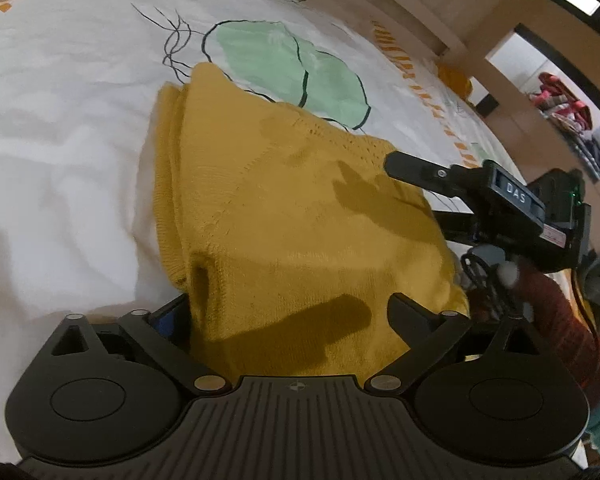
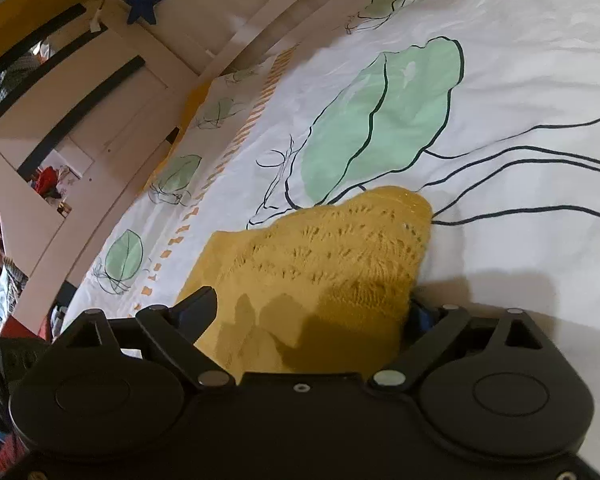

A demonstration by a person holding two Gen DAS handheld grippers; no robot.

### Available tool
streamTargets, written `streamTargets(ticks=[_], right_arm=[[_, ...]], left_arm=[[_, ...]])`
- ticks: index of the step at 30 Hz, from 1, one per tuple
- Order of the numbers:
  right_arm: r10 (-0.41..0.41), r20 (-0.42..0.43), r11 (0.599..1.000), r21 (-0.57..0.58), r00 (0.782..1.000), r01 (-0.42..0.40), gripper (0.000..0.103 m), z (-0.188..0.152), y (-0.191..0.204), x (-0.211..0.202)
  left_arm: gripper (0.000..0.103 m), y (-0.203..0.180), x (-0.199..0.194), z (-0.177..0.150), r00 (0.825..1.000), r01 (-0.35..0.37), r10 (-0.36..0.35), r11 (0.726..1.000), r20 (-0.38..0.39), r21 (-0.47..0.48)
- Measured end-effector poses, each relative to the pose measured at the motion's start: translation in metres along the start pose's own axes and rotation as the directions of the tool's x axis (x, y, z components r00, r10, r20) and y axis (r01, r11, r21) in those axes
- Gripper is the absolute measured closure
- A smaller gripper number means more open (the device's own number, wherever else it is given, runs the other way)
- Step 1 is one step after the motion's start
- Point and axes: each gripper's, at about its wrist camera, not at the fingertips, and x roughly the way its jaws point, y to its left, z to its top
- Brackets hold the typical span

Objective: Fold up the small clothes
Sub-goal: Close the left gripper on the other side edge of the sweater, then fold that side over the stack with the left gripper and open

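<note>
A mustard-yellow knitted garment [image 1: 292, 216] lies folded over on a white bedsheet with green leaf prints [image 1: 60, 128]. My left gripper [image 1: 288, 312] is open, its fingers spread either side of the garment's near edge, the cloth lying between them. The right gripper [image 1: 404, 172] shows in the left wrist view at the garment's right edge. In the right wrist view the garment [image 2: 324, 264] fills the space between the spread fingers of my right gripper [image 2: 312, 312], which is open. The near edge of the cloth is hidden behind both gripper bodies.
A wooden bed frame [image 1: 480, 40] runs along the far side of the sheet. A pile of clothes [image 1: 568, 108] sits beyond it. Cupboard doors [image 2: 80, 92] and a blue star [image 2: 144, 0] lie past the bed. The person's red sleeve [image 1: 560, 320] is at the right.
</note>
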Motion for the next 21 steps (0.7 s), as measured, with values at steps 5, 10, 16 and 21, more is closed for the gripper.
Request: streamTargets(ticks=[5, 10, 16, 21], right_arm=[[-0.039, -0.014, 0.999, 0.034, 0.999, 0.04, 0.041, -0.002, -0.004, -0.011], [-0.093, -0.019, 0.995, 0.045, 0.995, 0.094, 0.063, -0.003, 0.005, -0.02], [-0.111, 0.015, 0.994, -0.007, 0.994, 0.111, 0.066, -0.003, 0.04, -0.06], [-0.135, -0.005, 0.991, -0.014, 0.991, 0.135, 0.066, -0.015, 0.061, -0.111]], left_arm=[[0.084, 0.018, -0.009, 0.002, 1.0, 0.011, -0.011, 0.996, 0.001, -0.091], [0.09, 0.011, -0.012, 0.001, 0.998, 0.064, -0.065, 0.993, -0.008, -0.095], [0.09, -0.021, -0.047, -0.011, 0.987, 0.155, -0.15, 0.981, 0.05, -0.12], [0.09, -0.062, -0.068, -0.04, 0.982, 0.188, -0.186, 0.976, 0.023, -0.107]])
